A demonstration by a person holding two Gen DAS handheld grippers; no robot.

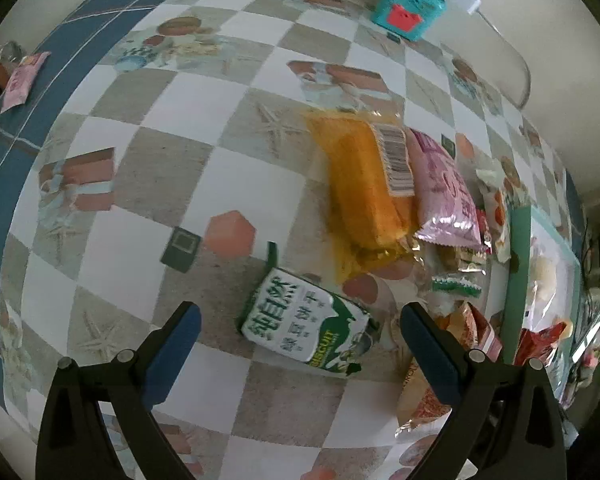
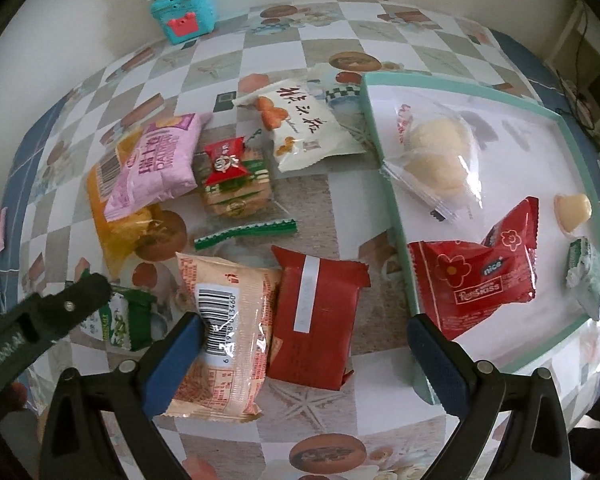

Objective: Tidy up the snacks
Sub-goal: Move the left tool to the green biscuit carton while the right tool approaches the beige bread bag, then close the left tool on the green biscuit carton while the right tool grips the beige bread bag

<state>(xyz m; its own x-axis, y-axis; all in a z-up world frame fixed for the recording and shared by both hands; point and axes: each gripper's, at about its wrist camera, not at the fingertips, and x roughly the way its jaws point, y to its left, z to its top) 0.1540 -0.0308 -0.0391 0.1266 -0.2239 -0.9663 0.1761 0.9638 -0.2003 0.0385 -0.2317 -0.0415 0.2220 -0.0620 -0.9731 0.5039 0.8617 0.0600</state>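
Snack packs lie on a checkered tablecloth. My left gripper [image 1: 300, 328] is open, hovering just above a green-and-white biscuit pack [image 1: 306, 322] that lies between its fingers. Beyond it lie an orange cake pack [image 1: 364, 184] and a pink pack [image 1: 444, 188]. My right gripper [image 2: 304, 340] is open over a dark red pack [image 2: 316, 316] and a peach pack with a barcode [image 2: 224, 332]. A teal-rimmed tray [image 2: 384, 160] at the right holds a clear pack of pale buns [image 2: 440, 156], a red Nice pack [image 2: 476, 276] and other small snacks.
A teal box with a red crab mark [image 2: 184, 8] stands at the table's back by the wall. A white pack [image 2: 300, 124], a round-cracker pack [image 2: 236, 188] and a green-edged wrapper strip [image 2: 246, 232] lie mid-table. A small pink pack [image 1: 20, 80] lies at the far left.
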